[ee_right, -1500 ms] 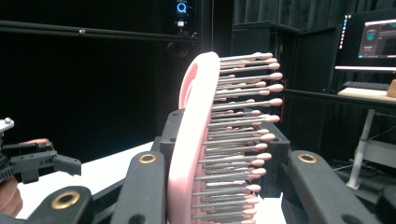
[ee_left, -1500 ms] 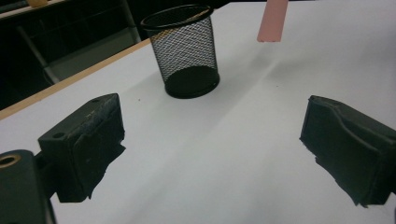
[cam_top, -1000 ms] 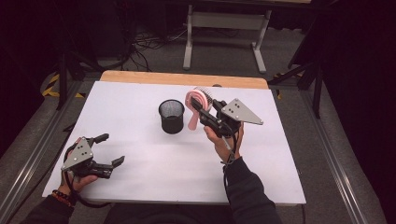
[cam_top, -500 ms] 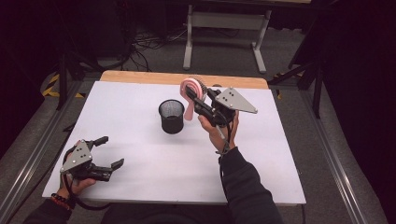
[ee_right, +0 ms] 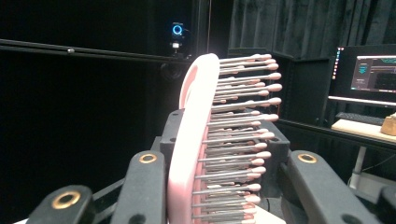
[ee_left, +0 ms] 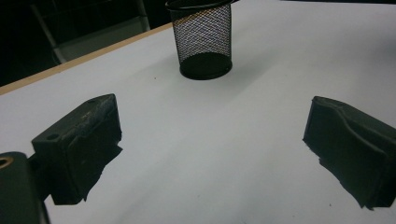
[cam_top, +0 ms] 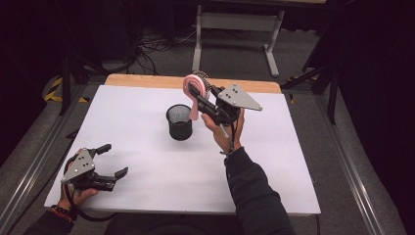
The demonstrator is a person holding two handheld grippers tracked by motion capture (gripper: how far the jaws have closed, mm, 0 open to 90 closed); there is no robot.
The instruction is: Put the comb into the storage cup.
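Raised since before, pink hairbrush (cam_top: 192, 93) hangs beside mesh cup (cam_top: 179, 122).

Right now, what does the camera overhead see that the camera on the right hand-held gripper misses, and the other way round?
The high view alone shows the white table, the black mesh cup and the left hand-held gripper with jaws apart. The right gripper view alone shows the bristles close up and a lit monitor. Both show the pink hairbrush, clamped by the right hand-held gripper.
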